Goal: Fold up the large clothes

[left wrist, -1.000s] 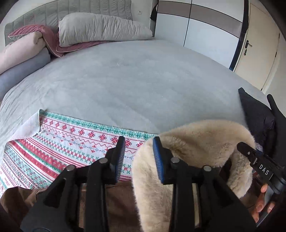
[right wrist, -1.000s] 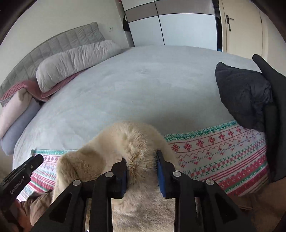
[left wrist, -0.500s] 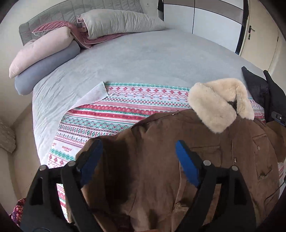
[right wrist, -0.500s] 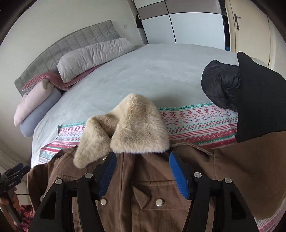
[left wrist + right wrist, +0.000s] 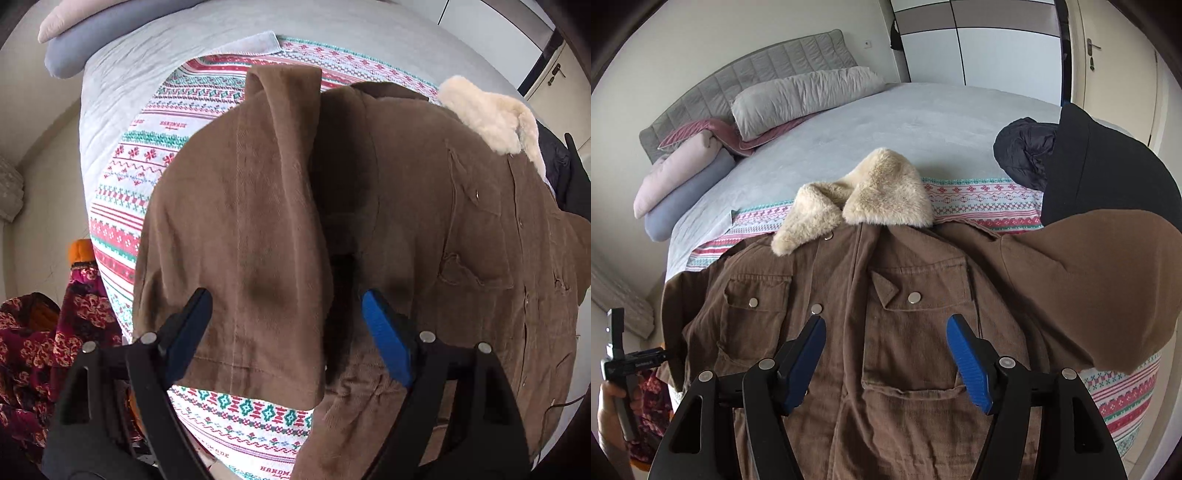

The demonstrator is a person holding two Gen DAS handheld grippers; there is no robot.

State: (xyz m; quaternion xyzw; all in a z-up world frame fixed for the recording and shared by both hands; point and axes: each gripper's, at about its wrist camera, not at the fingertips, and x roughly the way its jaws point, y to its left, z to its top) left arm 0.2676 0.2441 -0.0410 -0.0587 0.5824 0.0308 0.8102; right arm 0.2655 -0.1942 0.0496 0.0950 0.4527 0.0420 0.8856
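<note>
A brown corduroy jacket with a cream fleece collar [image 5: 886, 302] lies front-up on a red, green and white patterned knit blanket [image 5: 982, 197] spread across the near part of the grey bed [image 5: 886, 122]. Its left sleeve [image 5: 255, 206] is laid lengthwise over the blanket. The left hand-held gripper [image 5: 286, 332] hangs above that sleeve with jaws spread, gripping nothing. The right hand-held gripper [image 5: 886, 354] hangs above the chest pockets, likewise spread. A black padded garment [image 5: 1027, 155] sits far right.
</note>
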